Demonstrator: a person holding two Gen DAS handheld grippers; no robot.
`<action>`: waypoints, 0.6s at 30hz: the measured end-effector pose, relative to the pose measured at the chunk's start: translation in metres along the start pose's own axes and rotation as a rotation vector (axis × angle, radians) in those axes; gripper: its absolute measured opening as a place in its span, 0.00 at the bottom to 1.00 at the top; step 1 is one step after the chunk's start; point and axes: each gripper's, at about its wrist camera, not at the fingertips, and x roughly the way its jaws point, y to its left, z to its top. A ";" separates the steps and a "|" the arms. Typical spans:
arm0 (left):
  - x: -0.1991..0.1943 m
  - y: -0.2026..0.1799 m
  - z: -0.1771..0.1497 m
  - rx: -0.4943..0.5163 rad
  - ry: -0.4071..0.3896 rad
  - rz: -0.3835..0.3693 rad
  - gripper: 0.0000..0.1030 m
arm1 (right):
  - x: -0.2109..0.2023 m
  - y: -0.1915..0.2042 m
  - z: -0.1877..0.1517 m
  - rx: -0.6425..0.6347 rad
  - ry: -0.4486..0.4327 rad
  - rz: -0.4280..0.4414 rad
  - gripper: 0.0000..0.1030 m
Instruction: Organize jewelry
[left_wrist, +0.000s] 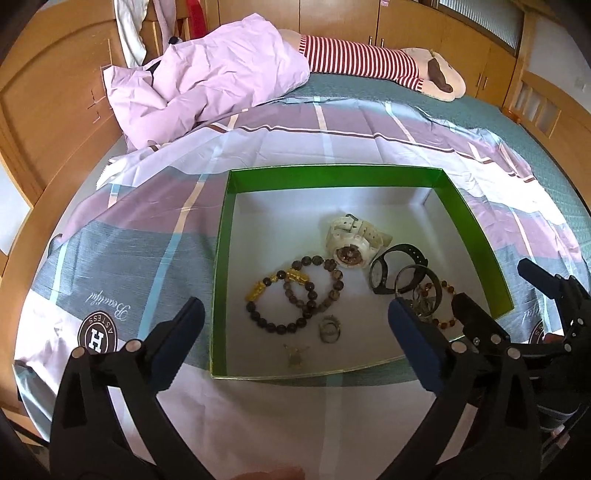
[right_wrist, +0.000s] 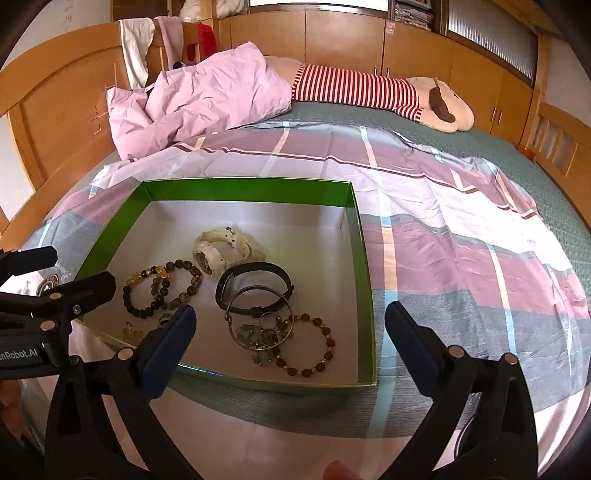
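A shallow green-walled box (left_wrist: 332, 179) (right_wrist: 364, 236) with a white floor lies on the bed. Inside are a white watch (left_wrist: 351, 240) (right_wrist: 221, 243), a black watch (left_wrist: 391, 267) (right_wrist: 255, 286), dark bead bracelets with gold charms (left_wrist: 291, 295) (right_wrist: 162, 286), a brown bead bracelet (right_wrist: 314, 347), a metal bangle over small rings and pendants (right_wrist: 258, 325), a ring (left_wrist: 330, 328) and a pendant (left_wrist: 296, 354). My left gripper (left_wrist: 295, 314) is open and empty over the box's near edge. My right gripper (right_wrist: 290, 321) is open and empty just above the jewelry; it also shows in the left wrist view (left_wrist: 491, 291).
The box rests on a plaid pink, grey and white sheet (left_wrist: 147, 221) (right_wrist: 461, 229). A crumpled pink quilt (left_wrist: 207, 81) and a striped plush toy (right_wrist: 369, 90) lie at the far side. A wooden headboard (right_wrist: 55, 103) and cabinets surround the bed.
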 end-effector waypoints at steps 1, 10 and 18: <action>0.000 0.000 0.000 0.001 0.001 0.002 0.96 | 0.000 0.001 0.000 -0.003 0.000 -0.001 0.97; 0.001 -0.002 -0.001 0.002 0.004 0.006 0.96 | -0.001 0.002 -0.001 -0.009 0.003 -0.001 0.97; 0.001 -0.002 -0.001 0.004 0.007 0.004 0.96 | 0.000 0.003 -0.001 -0.010 0.008 -0.002 0.97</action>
